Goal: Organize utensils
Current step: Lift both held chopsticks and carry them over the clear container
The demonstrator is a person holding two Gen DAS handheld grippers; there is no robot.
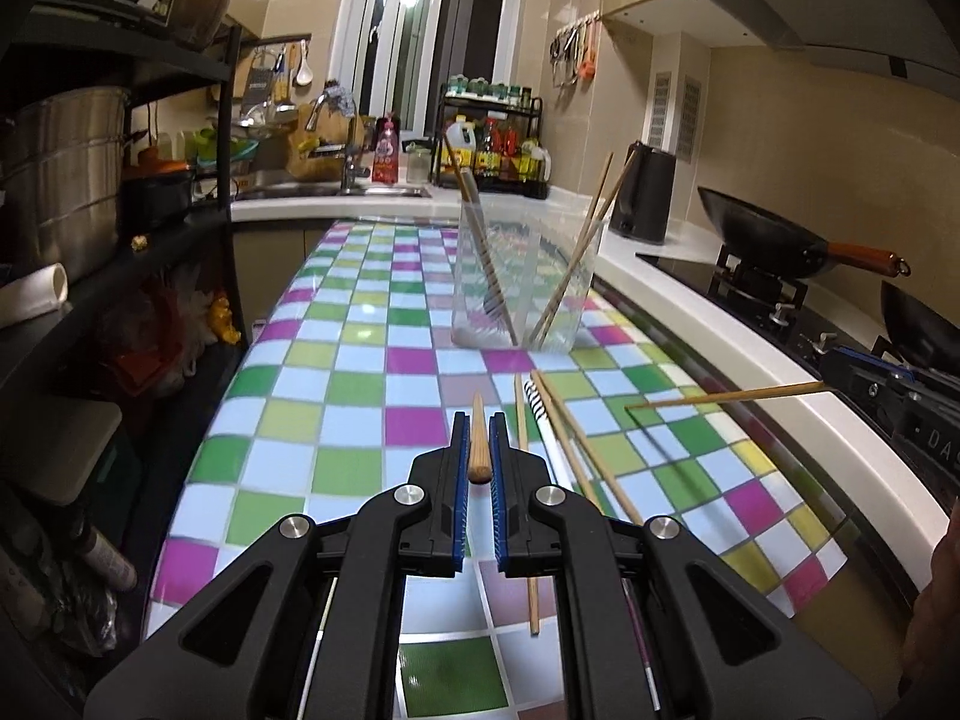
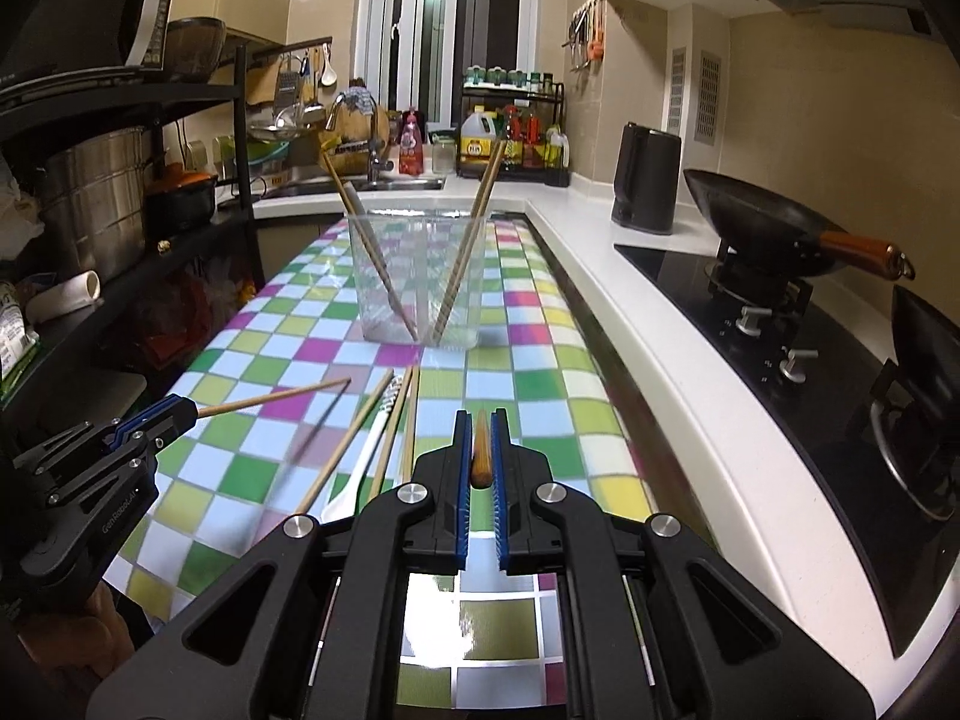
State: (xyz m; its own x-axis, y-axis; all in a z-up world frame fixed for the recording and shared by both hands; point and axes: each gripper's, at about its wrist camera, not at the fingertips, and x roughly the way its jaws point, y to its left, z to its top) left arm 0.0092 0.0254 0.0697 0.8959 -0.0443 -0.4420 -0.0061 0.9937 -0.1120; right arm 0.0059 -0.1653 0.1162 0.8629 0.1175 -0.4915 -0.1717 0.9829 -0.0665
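Observation:
A clear plastic cup (image 1: 528, 276) stands on the checkered table (image 1: 360, 372) with a fork and chopsticks leaning inside; it also shows in the right wrist view (image 2: 417, 276). My left gripper (image 1: 478, 420) is shut on a wooden chopstick (image 1: 478, 444), held above the table. My right gripper (image 2: 480, 420) is shut on another wooden chopstick (image 2: 481, 450). Each gripper shows in the other view holding its chopstick level: the right gripper (image 1: 834, 384) and the left gripper (image 2: 192, 411). Loose chopsticks (image 1: 576, 450) and a white-handled utensil (image 1: 549, 438) lie on the table before the cup.
A white counter (image 2: 630, 312) runs along the right with a stove, a wok (image 2: 774, 228) and a black kettle (image 2: 648, 180). A black shelf rack (image 1: 120, 240) with pots stands at the left. A sink and bottles sit at the far end.

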